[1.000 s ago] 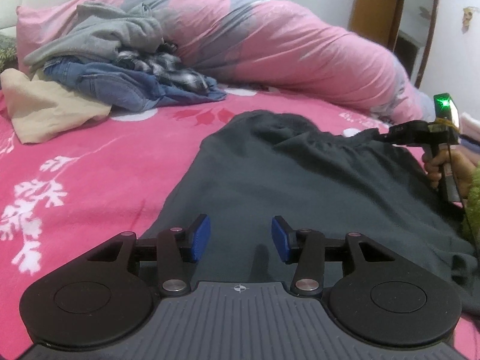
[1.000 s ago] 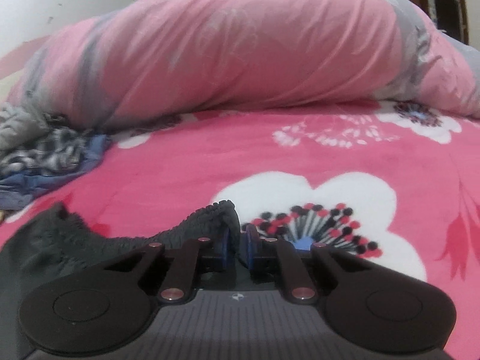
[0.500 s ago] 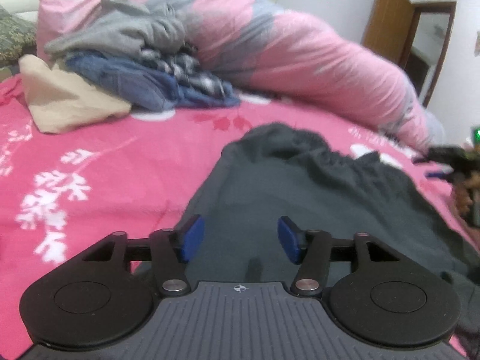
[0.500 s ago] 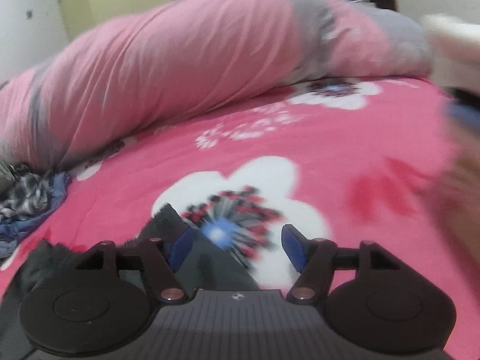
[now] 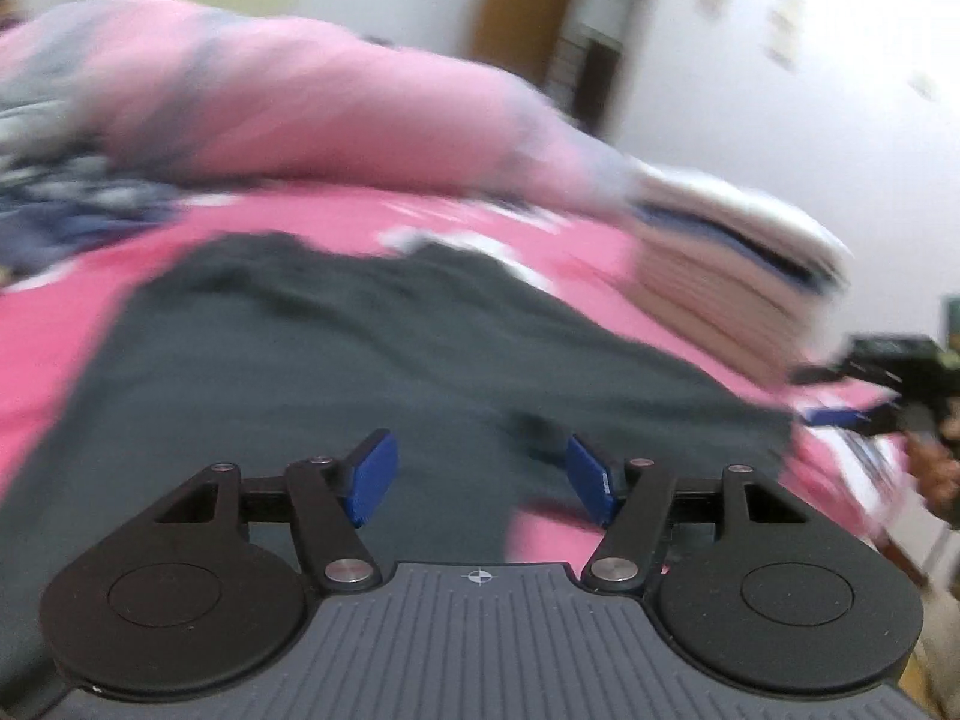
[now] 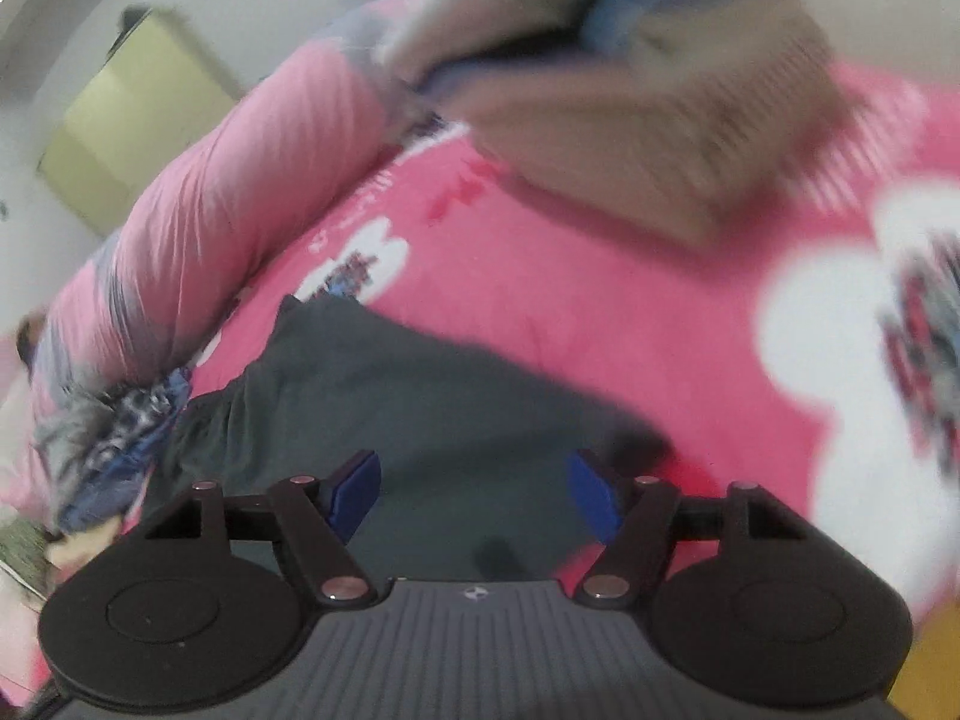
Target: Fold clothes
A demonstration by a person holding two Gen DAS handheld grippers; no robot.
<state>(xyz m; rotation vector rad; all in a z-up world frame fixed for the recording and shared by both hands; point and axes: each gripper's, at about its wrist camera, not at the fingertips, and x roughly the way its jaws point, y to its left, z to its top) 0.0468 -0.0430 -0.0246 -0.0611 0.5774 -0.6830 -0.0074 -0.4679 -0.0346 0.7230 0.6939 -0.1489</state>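
Observation:
A dark grey garment (image 5: 372, 348) lies spread on the pink flowered bedcover (image 5: 54, 330). My left gripper (image 5: 483, 474) hovers over its near edge, jaws opening, nothing between the blue pads. At the far right of that blurred view a hand holds my right gripper (image 5: 825, 396) beside the garment's right edge. In the tilted right wrist view, the right gripper (image 6: 474, 489) hangs above the garment (image 6: 420, 408), jaws opening and empty.
A stack of folded clothes (image 5: 726, 276) (image 6: 630, 120) sits on the bed beyond the garment's right side. A long pink and grey duvet roll (image 5: 288, 102) (image 6: 210, 210) lines the far side. A pile of unfolded clothes (image 5: 66, 210) (image 6: 114, 438) lies at the left.
The right gripper let go of the garment's gathered edge, opened wide, rolled and swung away fast. The left gripper widened and swung right, bringing the folded stack into view.

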